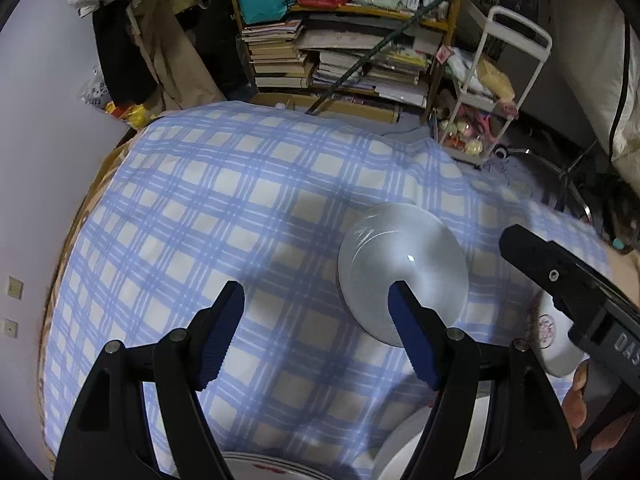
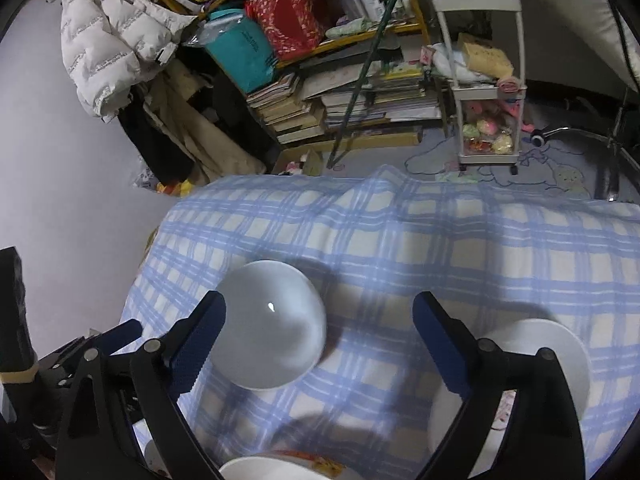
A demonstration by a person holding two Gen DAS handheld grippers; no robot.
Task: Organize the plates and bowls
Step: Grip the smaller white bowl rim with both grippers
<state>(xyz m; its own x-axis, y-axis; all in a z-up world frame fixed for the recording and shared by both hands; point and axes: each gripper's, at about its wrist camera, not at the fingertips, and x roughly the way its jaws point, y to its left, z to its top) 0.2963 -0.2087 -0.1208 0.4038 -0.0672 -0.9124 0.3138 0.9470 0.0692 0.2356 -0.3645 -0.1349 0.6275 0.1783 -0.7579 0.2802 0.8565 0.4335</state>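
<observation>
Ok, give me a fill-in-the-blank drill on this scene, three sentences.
1. The white bowl sits on a blue and white ____ cloth.
2. The right gripper has its jaws ____, with nothing between them.
3. The left gripper holds ____.

Missing words: checked; open; nothing

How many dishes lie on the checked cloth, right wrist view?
3: a white bowl left of centre, a white dish at right, partly covered, a rim at the bottom edge. Others may be hidden.

Legible text: white letters "DAS", cut by the frame edge, on the black right gripper body (image 1: 616,340). Other print unreadable.
</observation>
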